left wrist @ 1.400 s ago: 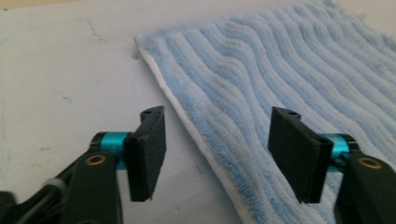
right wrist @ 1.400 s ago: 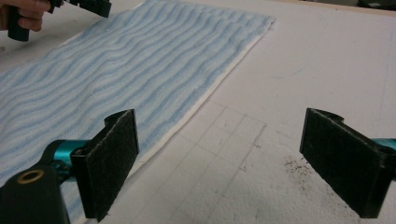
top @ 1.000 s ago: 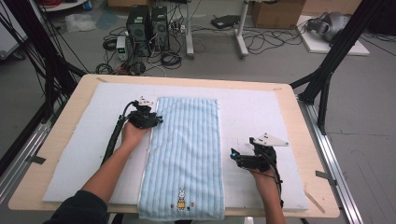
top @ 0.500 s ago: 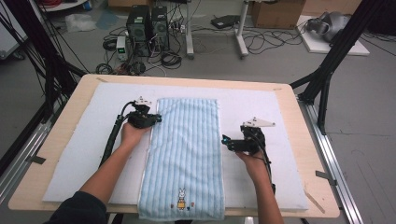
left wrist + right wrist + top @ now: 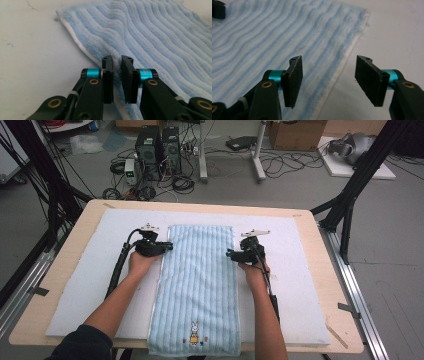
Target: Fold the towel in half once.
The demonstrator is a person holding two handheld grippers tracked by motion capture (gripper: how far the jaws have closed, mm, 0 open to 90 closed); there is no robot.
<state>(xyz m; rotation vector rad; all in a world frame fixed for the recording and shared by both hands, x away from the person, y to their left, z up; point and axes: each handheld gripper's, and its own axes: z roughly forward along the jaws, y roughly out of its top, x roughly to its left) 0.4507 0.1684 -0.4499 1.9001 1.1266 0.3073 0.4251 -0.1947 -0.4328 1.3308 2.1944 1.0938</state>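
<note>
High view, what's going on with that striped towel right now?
A person is working a light blue striped towel laid lengthwise on a white mat. The left tool is pinched shut on the towel's left edge near the far end. The right tool sits at the right edge opposite; its jaws have just been closing but stand apart, straddling that edge without gripping it yet.

Lt-blue striped towel (image 5: 197, 285), white mat (image 5: 90, 270)
</note>
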